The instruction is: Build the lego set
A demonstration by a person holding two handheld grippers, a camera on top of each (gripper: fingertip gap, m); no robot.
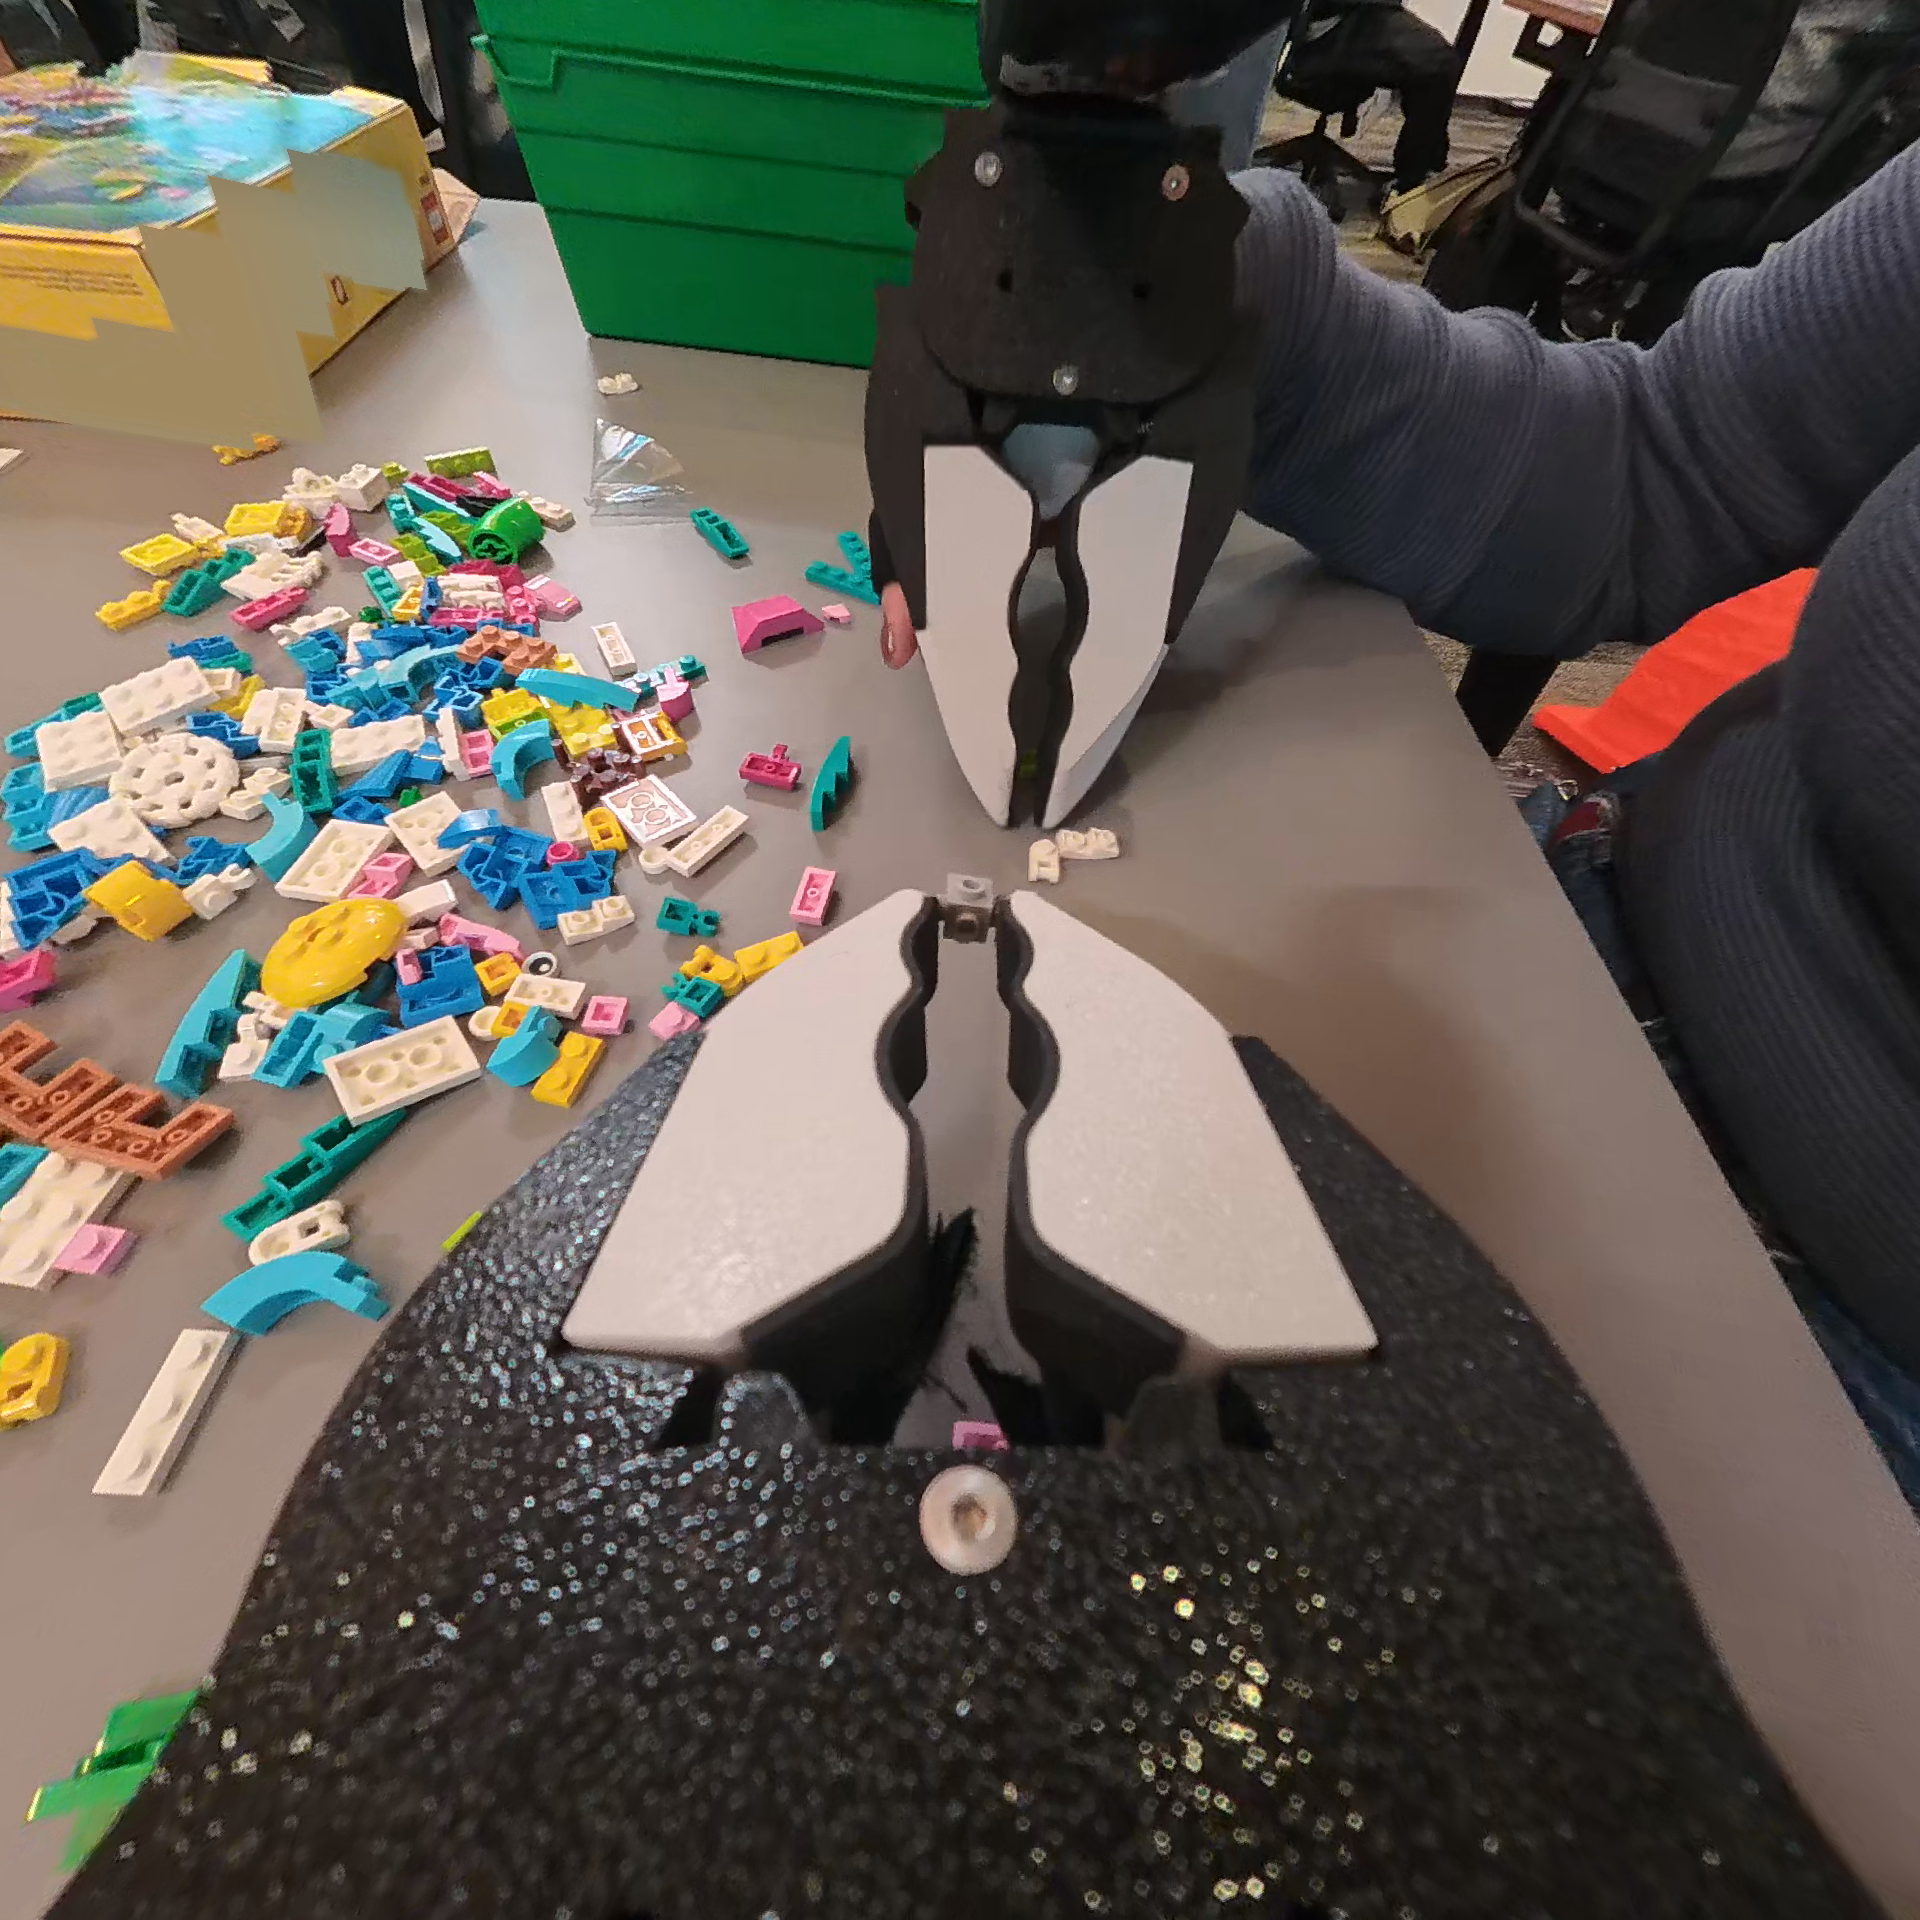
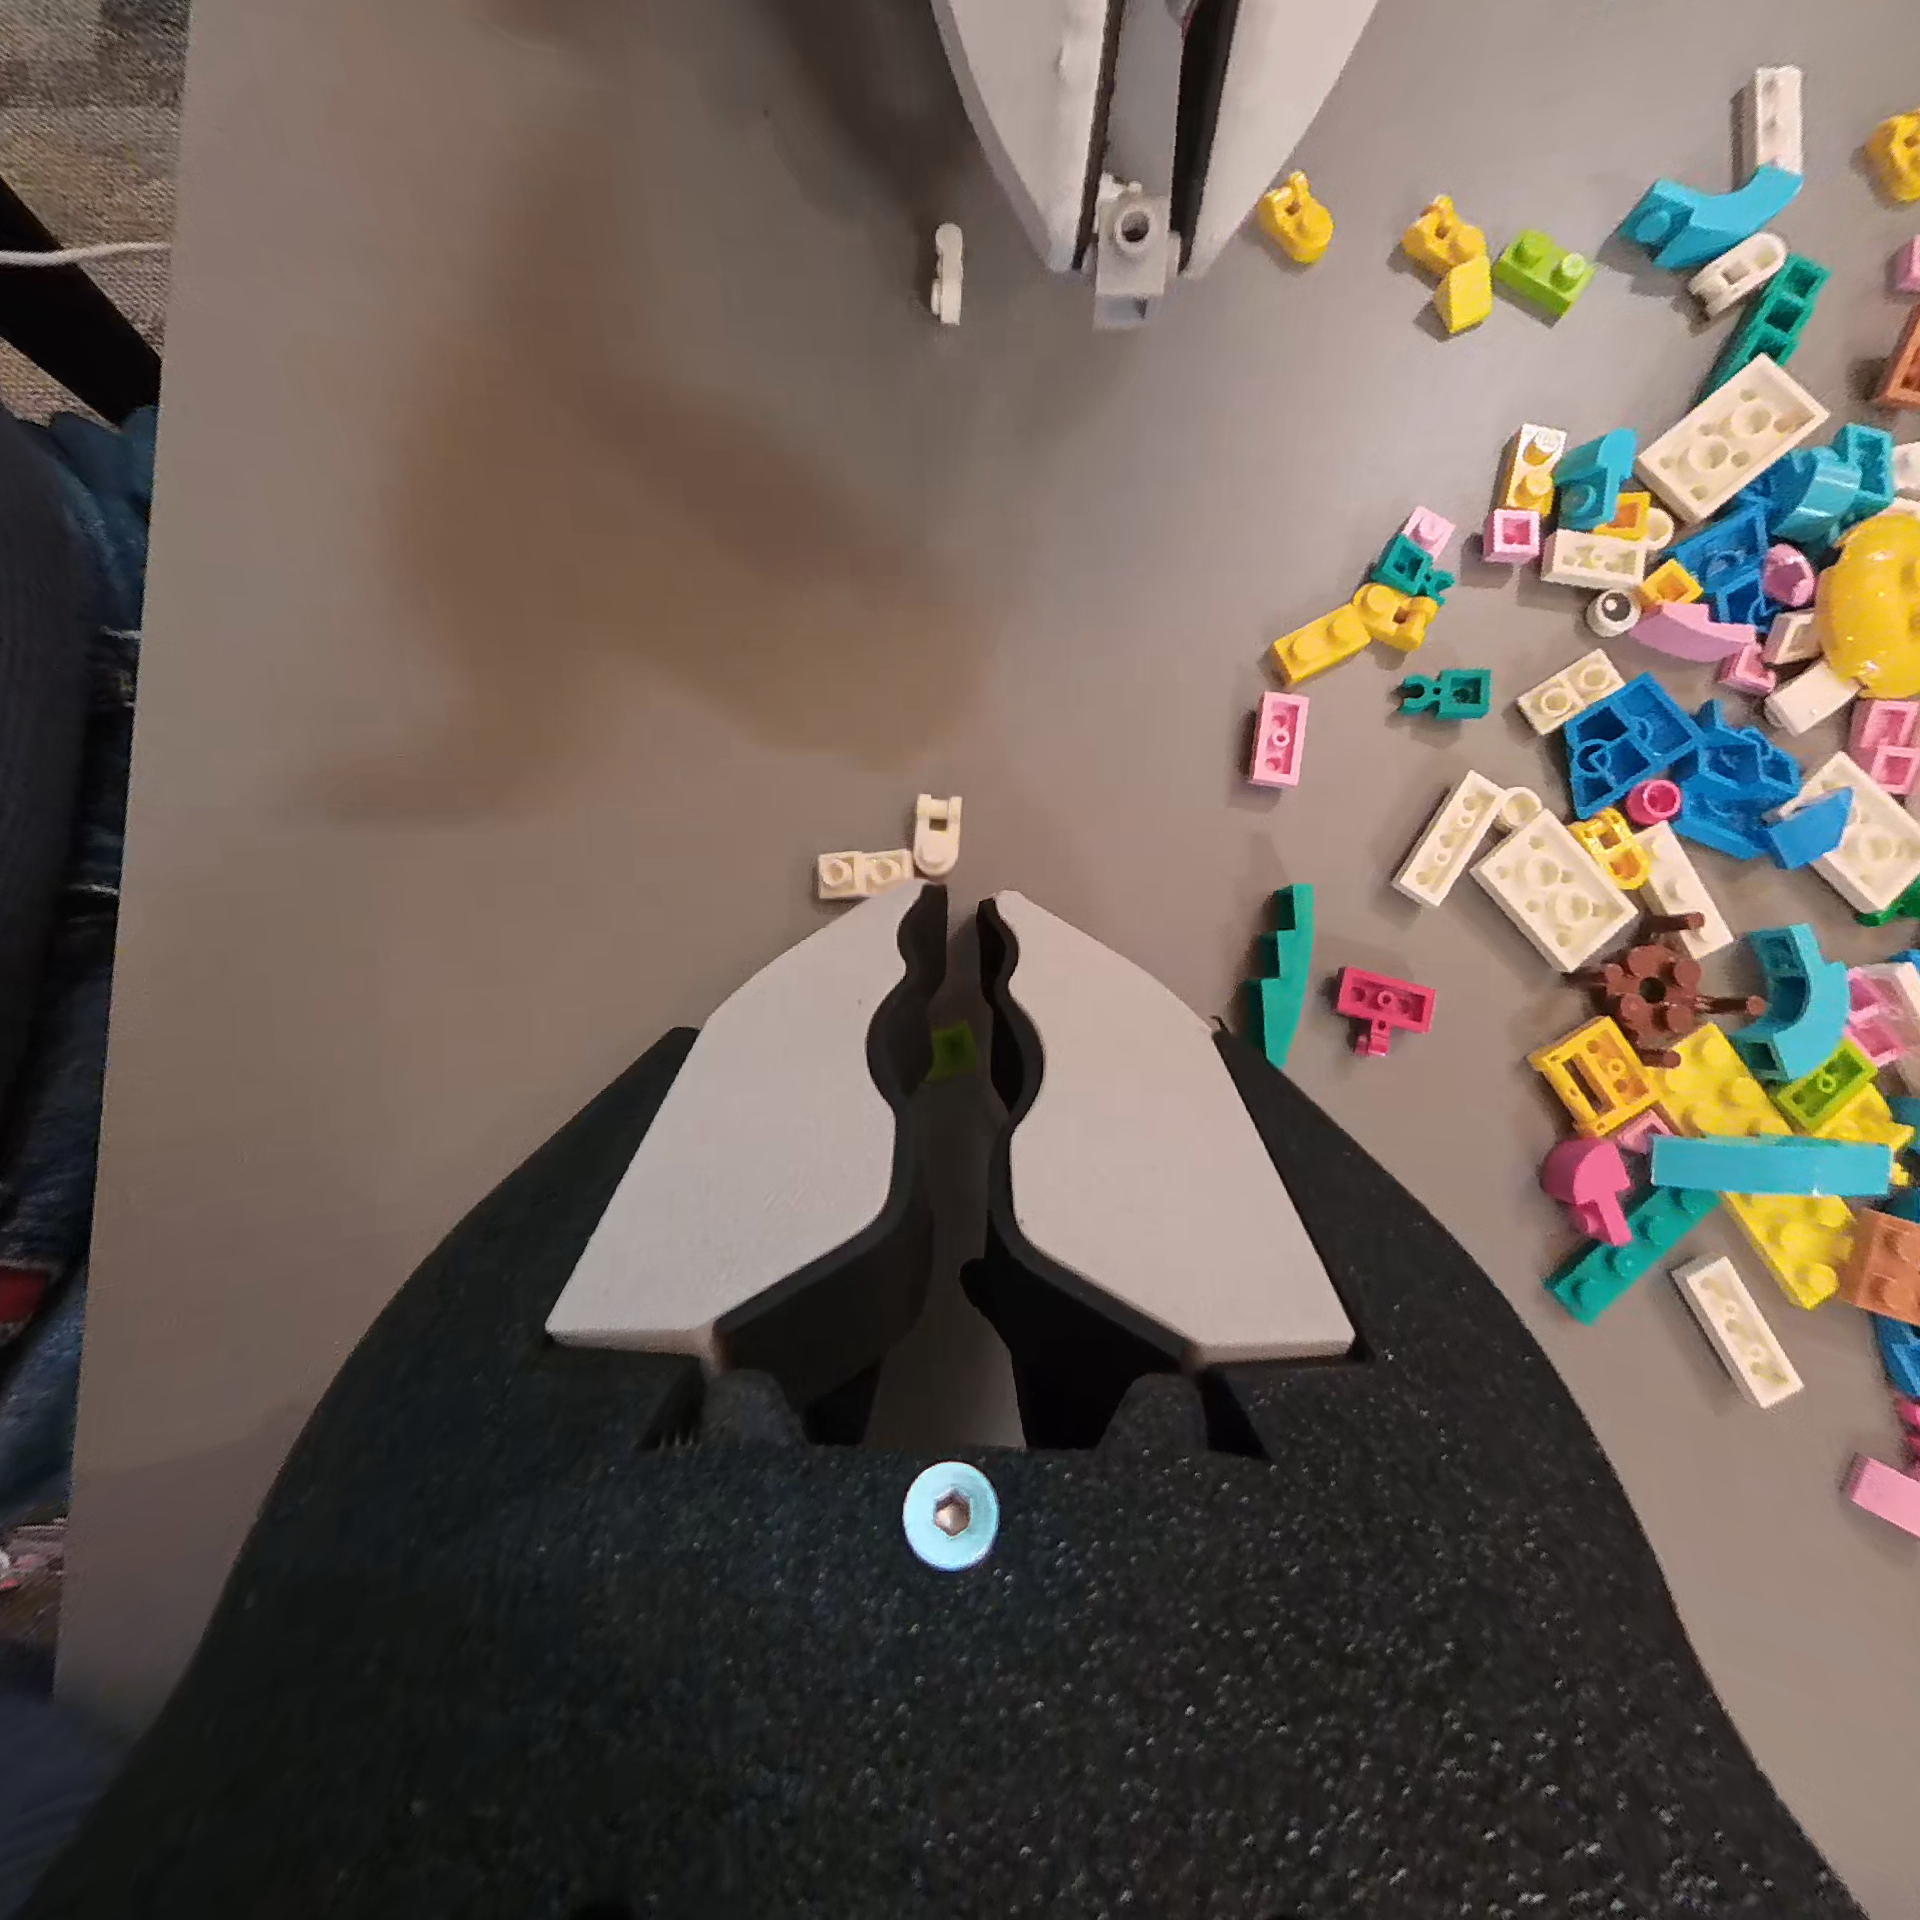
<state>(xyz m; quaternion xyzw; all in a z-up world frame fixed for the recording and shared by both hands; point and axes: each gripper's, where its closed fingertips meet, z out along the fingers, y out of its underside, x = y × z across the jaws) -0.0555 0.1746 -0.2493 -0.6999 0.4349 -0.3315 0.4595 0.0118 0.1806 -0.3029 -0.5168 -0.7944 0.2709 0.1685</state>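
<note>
My left gripper [image 1: 968, 902] is shut on a small grey brick [image 1: 968, 916] held at its fingertips just above the grey table [image 1: 1299, 935]. It also shows at the top of the right wrist view [image 2: 1130, 272] with the grey brick [image 2: 1132, 244]. My right gripper [image 2: 961, 902] faces it, tips down near the table, jaws almost closed on a tiny lime-green piece [image 2: 948, 1049]. In the left wrist view the right gripper [image 1: 1023, 816] stands just beyond the grey brick. Two small white pieces [image 2: 883, 868] lie by its tips.
A wide pile of loose coloured bricks [image 1: 364, 779] covers the table's left side, seen at the right of the right wrist view [image 2: 1714, 831]. A yellow box [image 1: 156, 260] and green bins [image 1: 727, 187] stand at the back. A person's blue sleeve [image 1: 1507, 416] reaches over the right table edge. About 9 centimeters separates my left fingertips from my right.
</note>
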